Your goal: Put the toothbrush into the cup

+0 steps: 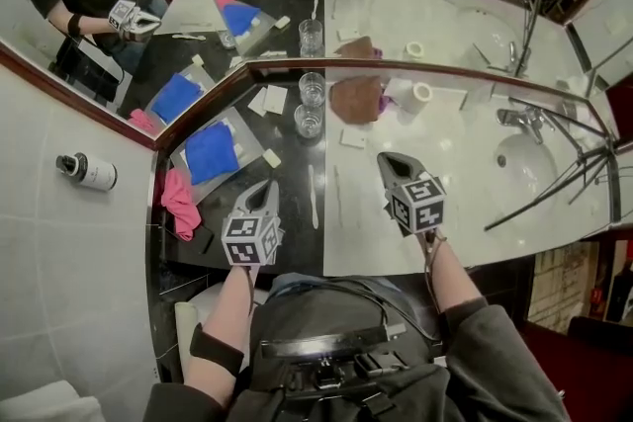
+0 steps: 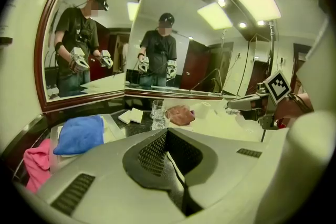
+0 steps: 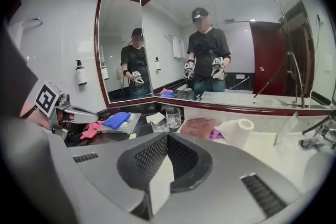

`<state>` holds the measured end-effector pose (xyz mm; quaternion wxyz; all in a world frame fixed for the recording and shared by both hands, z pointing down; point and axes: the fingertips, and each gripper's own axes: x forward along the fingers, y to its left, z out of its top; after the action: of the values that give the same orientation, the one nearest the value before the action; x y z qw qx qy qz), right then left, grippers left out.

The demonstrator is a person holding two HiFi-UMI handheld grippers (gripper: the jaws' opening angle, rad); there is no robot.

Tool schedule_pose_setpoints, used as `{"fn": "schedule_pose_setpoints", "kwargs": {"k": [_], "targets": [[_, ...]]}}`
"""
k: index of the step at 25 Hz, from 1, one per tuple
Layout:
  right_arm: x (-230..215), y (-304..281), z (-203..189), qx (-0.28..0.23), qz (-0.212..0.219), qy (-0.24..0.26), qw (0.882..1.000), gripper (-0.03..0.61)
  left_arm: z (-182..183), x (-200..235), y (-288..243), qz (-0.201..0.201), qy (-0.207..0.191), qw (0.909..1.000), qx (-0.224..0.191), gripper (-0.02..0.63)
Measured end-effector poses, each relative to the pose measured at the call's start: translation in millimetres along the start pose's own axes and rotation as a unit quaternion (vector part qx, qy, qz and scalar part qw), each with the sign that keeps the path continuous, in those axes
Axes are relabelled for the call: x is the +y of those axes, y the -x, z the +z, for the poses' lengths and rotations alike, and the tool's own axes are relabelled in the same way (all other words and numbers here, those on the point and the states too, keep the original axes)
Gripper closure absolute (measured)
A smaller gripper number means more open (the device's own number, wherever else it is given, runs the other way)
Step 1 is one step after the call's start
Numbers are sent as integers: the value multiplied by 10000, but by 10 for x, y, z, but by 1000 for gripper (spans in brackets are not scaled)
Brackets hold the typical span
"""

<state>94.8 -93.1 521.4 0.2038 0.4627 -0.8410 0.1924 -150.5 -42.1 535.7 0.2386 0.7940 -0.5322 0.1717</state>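
Observation:
A white toothbrush [image 1: 313, 196] lies flat on the counter where the dark top meets the white top, between my two grippers. Two clear glass cups [image 1: 308, 121] stand one behind the other near the mirror, beyond the toothbrush; they also show in the left gripper view [image 2: 157, 113] and the right gripper view [image 3: 172, 117]. My left gripper [image 1: 269, 183] hovers just left of the toothbrush, shut and empty [image 2: 168, 132]. My right gripper [image 1: 384, 158] hangs over the white top to its right, shut with nothing in it [image 3: 168, 136].
A blue cloth [image 1: 211, 151] lies on a tray at the left, with a pink cloth [image 1: 180, 201] beside it. A brown cloth [image 1: 354, 99] and a toilet roll [image 1: 410, 96] sit by the mirror. The sink [image 1: 524, 163] and faucet [image 1: 514, 117] are at the right.

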Motion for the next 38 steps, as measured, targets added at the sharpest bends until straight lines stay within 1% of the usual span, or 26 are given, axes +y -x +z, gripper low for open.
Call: {"fn": "schedule_pose_setpoints", "kwargs": {"k": [3,9,12,14,16,18,20,23,25,26,29,30,33,36,38], "targets": [[-112,125,9,-113,-121,-90,9998,560,10,-50,4,23,-47,10000,-18,612],[-188,236,14,-202,-127,-193,9995,559,24,-179,15,-32,-257,9997,-11,612],[-218,248,2,-179,-117,-209,9996,558,44,-228,22,-77,-194,9998,-53,612],[-256,254,-2,-179,-102,-206,9996,558,57,-235,20,-28,-119,9999,-72,612],[-270,265,2,-182,-63,-185,9996,558,35,-244,0,14,-76,10000,-7,611],[-274,264,4,-183,-14,-188,9997,558,-58,-266,-72,27,-88,9997,225,611],[-277,237,-2,-185,44,-240,9995,558,-224,-277,-216,65,-195,9980,606,611],[-272,165,-63,-133,137,-305,9994,558,-509,-246,-467,152,-338,9932,1106,609],[-278,109,-99,-101,209,-335,9992,558,-598,-298,-584,111,-322,9899,1377,604],[-289,82,-117,-82,243,-358,9990,558,-641,-326,-644,85,-352,9878,1514,584],[-352,16,-253,22,316,-464,9984,558,-837,-370,-804,13,-423,9802,1934,579],[-376,2,-311,65,332,-502,9982,558,-886,-376,-824,17,-343,9780,2058,571],[-472,-41,-448,178,354,-613,9973,558,-943,-350,-864,140,25,9735,2283,508],[-568,-101,-563,258,377,-743,9962,558,-1000,-341,-975,137,161,9697,2433,442],[-622,-138,-618,289,391,-821,9954,558,-1059,-357,-1061,105,294,9662,2558,442]]}}
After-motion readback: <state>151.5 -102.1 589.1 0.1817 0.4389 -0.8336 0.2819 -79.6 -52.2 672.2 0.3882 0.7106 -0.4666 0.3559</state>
